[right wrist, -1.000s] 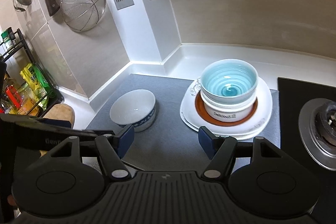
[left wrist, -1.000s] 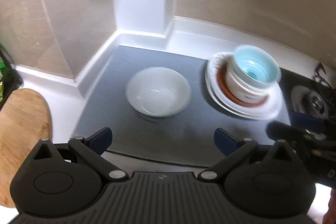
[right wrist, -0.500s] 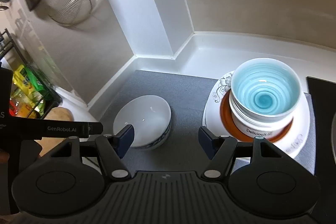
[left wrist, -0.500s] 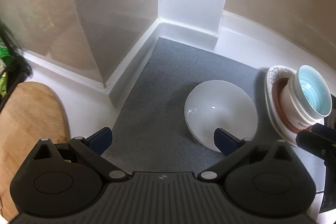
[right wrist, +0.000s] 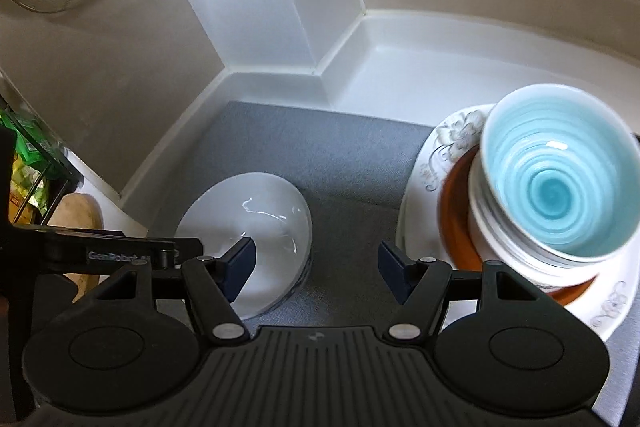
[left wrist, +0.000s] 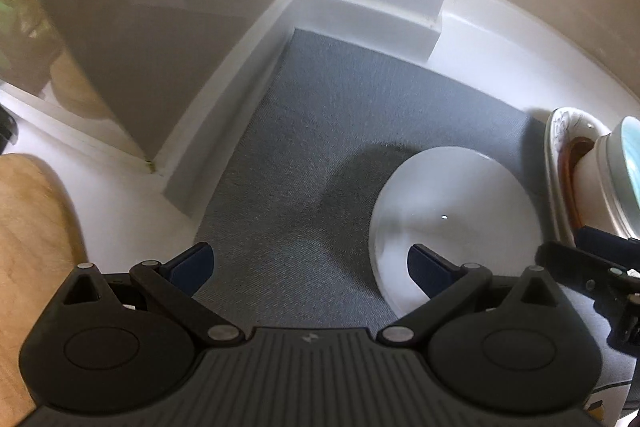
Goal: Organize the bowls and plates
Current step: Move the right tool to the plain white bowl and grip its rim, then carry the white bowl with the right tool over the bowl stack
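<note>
Both the left gripper [left wrist: 308,265] and right gripper [right wrist: 316,269] hang spread and empty; straddle the white bowl's [right wrist: 256,239] rim squarely, then stack it in the blue bowl [right wrist: 556,179].

Soft, even light; motion blur; bowed fisheye edges.

White counter [right wrist: 420,67], grey mat [right wrist: 340,163] on it, white bowl [right wrist: 256,227] by left gripper [left wrist: 308,265], plate stack [right wrist: 432,195] right of right gripper [right wrist: 316,267]

Left claw [left wrist: 308,267] spread wide and empty, right claw [right wrist: 314,265] likewise, side by side
</note>
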A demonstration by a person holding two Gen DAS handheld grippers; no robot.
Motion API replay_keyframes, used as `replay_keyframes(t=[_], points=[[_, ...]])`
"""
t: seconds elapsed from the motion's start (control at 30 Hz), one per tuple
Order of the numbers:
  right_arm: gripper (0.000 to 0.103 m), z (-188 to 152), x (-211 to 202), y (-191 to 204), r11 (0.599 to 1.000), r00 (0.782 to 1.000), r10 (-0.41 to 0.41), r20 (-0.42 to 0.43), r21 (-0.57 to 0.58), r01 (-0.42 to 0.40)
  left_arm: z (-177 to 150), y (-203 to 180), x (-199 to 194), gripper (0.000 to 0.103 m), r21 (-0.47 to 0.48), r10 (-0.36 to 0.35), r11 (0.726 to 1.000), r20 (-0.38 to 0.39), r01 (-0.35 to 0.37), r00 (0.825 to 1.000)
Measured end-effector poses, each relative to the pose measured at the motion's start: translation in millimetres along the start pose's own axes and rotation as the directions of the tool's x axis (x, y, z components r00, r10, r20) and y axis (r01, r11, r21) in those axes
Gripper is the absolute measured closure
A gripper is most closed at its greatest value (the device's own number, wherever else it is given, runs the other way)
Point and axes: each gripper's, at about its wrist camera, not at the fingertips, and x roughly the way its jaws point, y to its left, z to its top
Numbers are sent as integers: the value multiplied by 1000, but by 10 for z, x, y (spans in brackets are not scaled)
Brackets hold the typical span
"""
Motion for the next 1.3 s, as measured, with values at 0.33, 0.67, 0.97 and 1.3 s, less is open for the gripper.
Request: replay_keyframes(t=[0.33,0.67,0.97,1.3], points=[[41,83,389,-43,1000,997,21,-68,8,-21,54,-15,278,0,-2,-6,1000,-43,6,999],[50,95,655,-119,999,991,33,-129,32,-29,61,-73,381,7,13,-18,1000,-61,19,998],[89,92,651,-33,997,989,74,-131,15,-73,94,-57,281,91,-23,-219,976,-39,218,975],[93,91,499,-51,999,993,51,-111,2,-51,23,-103,92,93,-1,-247,969,-8,247,969]])
